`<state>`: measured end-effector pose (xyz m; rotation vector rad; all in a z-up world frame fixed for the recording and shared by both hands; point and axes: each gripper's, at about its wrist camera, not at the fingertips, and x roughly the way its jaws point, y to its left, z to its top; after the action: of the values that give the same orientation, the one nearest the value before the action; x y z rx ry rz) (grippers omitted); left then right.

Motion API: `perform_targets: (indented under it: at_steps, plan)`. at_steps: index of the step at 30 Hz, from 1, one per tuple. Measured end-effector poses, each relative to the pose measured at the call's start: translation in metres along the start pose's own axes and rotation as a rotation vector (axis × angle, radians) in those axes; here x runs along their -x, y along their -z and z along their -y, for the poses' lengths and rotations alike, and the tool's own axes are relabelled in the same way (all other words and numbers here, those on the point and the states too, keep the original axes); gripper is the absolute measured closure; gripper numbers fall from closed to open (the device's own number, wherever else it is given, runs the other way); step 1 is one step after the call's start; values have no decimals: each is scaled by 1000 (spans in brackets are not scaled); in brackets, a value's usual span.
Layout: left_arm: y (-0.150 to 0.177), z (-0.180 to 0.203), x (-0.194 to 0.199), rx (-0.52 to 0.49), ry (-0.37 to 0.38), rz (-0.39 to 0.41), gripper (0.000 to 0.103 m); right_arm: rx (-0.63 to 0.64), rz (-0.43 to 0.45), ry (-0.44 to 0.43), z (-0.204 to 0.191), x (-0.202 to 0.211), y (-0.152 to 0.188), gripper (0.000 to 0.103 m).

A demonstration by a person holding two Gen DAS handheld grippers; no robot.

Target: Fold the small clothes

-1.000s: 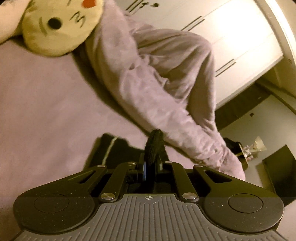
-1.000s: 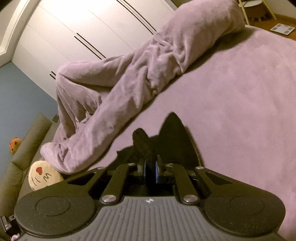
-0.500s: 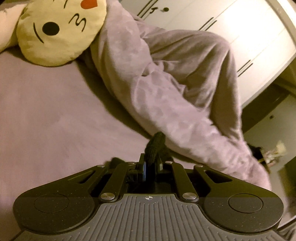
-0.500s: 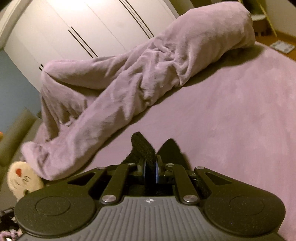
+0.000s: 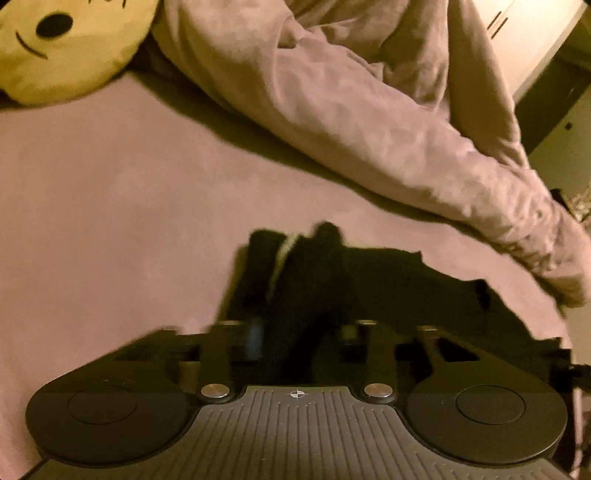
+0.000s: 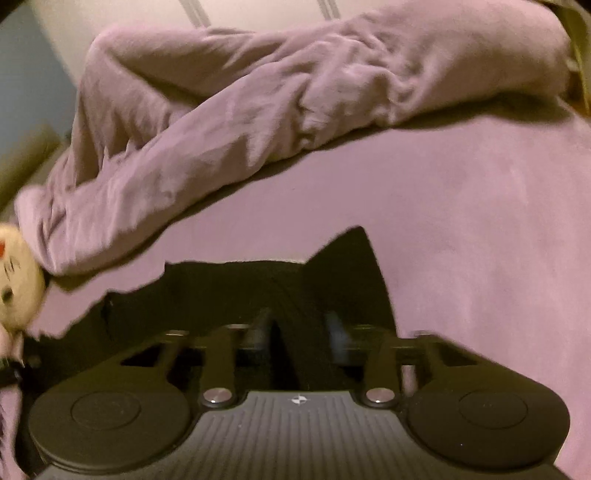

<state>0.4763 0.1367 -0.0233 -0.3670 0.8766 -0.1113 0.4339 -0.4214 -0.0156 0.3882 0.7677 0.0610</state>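
— Tool state, L side?
— L tool (image 5: pixel 303 332) is seen at bottom centre of its view w/ jaws parted. A fold of the black garment (image 5: pixel 406 280) stands up between them but is not pinched, as far as the blur lets it be judged.
— And the R tool (image 6: pixel 297 332)?
— Released too: its jaws have just been opening, and a strip of the same garment runs between the pads w/o being clamped.
— Where is the garment found?
— It is spread flat on the bed (image 5: pixel 110 221), just ahead of both tools, across lower centre in each view. In the L view a pale stripe (image 5: pixel 282 254) is seen on it, left of centre. In the R view one corner is raised to a point, right of centre.
— Other things?
— A bunched mauve blanket (image 5: pixel 351 110) is laid diagonally across the upper part, apart from the garment. A yellow plush cushion (image 5: pixel 55 48) w/ a face is seen upper left in the L view, touching the blanket. White wardrobe doors (image 5: pixel 532 33) are glimpsed upper right.
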Motion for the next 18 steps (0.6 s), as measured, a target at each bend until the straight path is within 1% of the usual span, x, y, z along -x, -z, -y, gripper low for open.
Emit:
perform_targets:
  at_steps: [1,3,6,9,12,14,15,17,18]
  plan:
    - [-1,0,0,8,-1,3,93,20,-9,10,-3,-1,-1,90]
    - [-7,1,6,22,10,32,93,62,-2,31,-10,1,-4,92]
    - [-21,6,23,45,35,124,93,57,72,25,-15,15,-16,93]
    - [-38,7,34,68,27,203,93,22,144,35,-15,22,-35,93]
    - [-49,9,35,92,-12,271,93,-18,199,52,-13,20,-49,93]
    - [-52,10,30,109,-50,293,92,-26,225,87,-13,14,-52,91]
    - [-52,11,22,113,-81,289,89,-31,230,99,-13,9,-52,87]
    - [-49,13,8,101,-168,250,84,-51,220,173,-15,-1,-50,78]
    - [-46,13,6,108,-192,236,84,-57,216,210,-14,-1,-50,78]
